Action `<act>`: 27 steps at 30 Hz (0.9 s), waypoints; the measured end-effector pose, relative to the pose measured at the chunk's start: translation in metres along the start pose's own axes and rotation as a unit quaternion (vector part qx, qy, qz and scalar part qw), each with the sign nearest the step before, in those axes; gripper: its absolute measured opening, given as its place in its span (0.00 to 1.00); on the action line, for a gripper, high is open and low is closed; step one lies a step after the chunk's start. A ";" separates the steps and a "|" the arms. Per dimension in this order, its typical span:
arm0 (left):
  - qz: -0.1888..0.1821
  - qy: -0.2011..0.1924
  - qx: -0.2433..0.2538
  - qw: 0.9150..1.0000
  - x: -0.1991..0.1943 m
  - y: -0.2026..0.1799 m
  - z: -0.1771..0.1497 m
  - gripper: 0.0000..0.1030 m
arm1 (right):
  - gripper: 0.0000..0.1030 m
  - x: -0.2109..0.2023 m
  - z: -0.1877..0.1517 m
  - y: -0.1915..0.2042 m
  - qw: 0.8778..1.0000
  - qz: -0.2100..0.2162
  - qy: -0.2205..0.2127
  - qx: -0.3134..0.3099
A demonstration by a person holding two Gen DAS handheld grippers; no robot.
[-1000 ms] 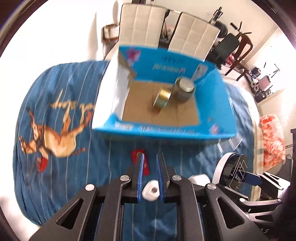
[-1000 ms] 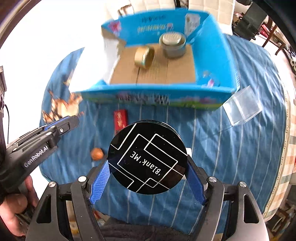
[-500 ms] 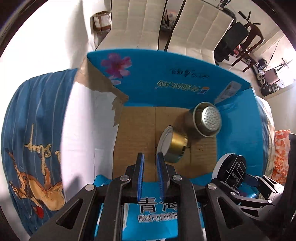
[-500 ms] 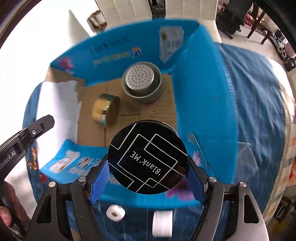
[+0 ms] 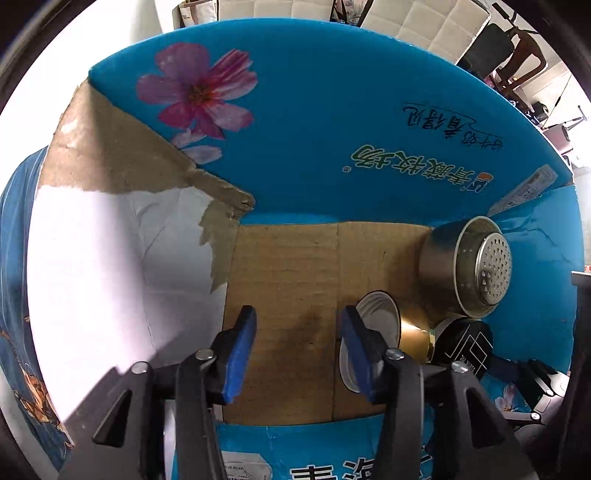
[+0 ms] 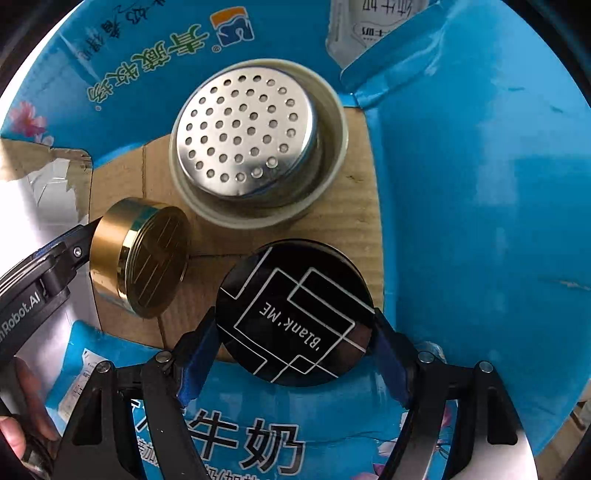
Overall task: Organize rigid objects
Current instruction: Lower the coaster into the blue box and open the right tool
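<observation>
The blue cardboard box (image 5: 332, 122) fills both views. Inside it lie a gold round tin (image 6: 144, 258) on its side and a metal can with a perforated lid (image 6: 247, 136). My right gripper (image 6: 295, 347) is shut on a black round "Blank ME" tin (image 6: 295, 314), held low over the box floor near the front right corner. My left gripper (image 5: 297, 347) is open and empty over the brown box floor (image 5: 288, 273), just left of the gold tin (image 5: 402, 332). The black tin also shows in the left wrist view (image 5: 465, 343).
The box's left wall is torn white and brown card (image 5: 110, 258). A blue striped cloth (image 5: 14, 236) lies under the box. White chairs (image 5: 406, 18) stand behind it.
Both grippers moved forward and down into the box. My left gripper opened from shut. The right gripper still holds the black tin, now close to the box floor.
</observation>
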State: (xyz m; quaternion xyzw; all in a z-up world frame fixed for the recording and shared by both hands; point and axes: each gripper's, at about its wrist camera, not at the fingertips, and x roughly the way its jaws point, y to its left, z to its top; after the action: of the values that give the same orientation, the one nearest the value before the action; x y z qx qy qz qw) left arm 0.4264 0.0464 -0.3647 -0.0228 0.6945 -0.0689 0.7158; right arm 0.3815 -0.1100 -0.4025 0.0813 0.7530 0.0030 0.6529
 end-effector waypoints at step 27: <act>0.029 -0.108 -0.027 0.993 -0.145 0.004 -0.194 0.96 | 1.00 -0.125 -0.184 -0.027 0.990 0.052 -0.118 -0.057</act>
State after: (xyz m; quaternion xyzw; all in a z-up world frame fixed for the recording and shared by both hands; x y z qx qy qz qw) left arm 0.2293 0.0817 -0.2280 -0.0295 0.6152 -0.0265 0.7874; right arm 0.2143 -0.1333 -0.2552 0.0827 0.6642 0.0700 0.7397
